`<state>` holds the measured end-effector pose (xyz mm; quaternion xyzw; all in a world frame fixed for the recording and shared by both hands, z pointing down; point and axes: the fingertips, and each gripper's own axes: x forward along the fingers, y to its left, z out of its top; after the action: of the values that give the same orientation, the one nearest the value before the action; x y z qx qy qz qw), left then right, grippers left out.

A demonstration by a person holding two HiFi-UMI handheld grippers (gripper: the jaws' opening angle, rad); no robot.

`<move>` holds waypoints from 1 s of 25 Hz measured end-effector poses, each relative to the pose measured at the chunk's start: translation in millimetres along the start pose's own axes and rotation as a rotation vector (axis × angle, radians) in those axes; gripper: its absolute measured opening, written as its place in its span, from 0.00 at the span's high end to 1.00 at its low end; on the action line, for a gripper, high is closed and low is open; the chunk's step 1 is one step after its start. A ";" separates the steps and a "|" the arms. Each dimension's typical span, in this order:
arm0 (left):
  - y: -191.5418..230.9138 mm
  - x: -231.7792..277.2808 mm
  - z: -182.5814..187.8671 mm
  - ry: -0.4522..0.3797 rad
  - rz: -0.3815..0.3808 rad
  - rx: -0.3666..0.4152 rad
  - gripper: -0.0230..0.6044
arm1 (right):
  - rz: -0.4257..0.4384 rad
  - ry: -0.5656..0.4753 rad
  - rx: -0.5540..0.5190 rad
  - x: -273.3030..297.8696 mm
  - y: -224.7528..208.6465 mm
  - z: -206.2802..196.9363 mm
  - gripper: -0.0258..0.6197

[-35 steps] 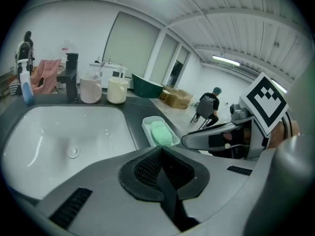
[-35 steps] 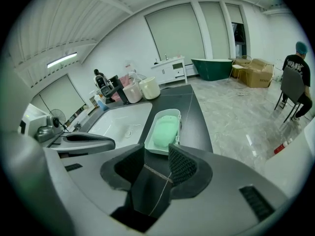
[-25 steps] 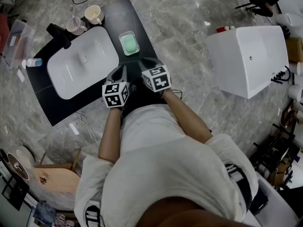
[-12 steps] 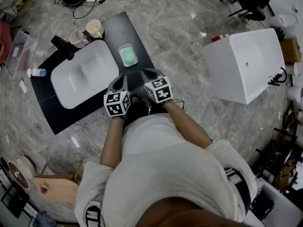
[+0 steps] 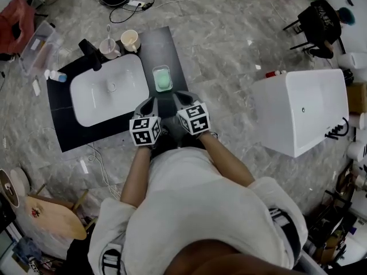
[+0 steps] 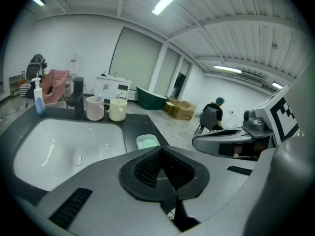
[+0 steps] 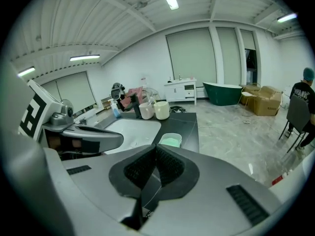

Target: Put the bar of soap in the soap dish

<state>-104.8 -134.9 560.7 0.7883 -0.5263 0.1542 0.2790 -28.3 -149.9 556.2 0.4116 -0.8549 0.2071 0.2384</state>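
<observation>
sink (image 5: 109,89): white, set in the dark counter (image 5: 172,44) | left gripper (image 6: 160,156): jaws pressed together, nothing between | soap dish (image 5: 162,67): on the counter just right of the sink, ahead of both grippers; green bar of soap (image 5: 163,82) inside, seemingly lying flat | right gripper (image 7: 153,154): jaws pressed together, empty, close beside the left one

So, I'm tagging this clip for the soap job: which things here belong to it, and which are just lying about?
Belongs to the job:
bar of soap, lying in the soap dish
left gripper and right gripper, both shut, empty

Just lying about:
basin, tap, pink mug, cream mug, bottle, bathtub
</observation>
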 end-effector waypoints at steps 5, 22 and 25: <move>-7.6 -6.4 11.2 -0.031 0.060 -0.008 0.94 | 0.053 -0.022 -0.043 -3.1 -2.9 12.2 0.96; -45.1 -58.8 139.0 -0.345 0.193 0.111 0.94 | 0.114 -0.347 -0.173 -80.4 -13.5 147.5 0.96; -49.4 -71.6 169.9 -0.397 0.203 0.144 0.94 | 0.122 -0.408 -0.176 -98.6 -12.9 179.0 0.96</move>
<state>-96.7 -169.7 373.1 0.7640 -0.6351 0.0606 0.0963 -6.4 -196.2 358.0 0.3703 -0.9234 0.0584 0.0826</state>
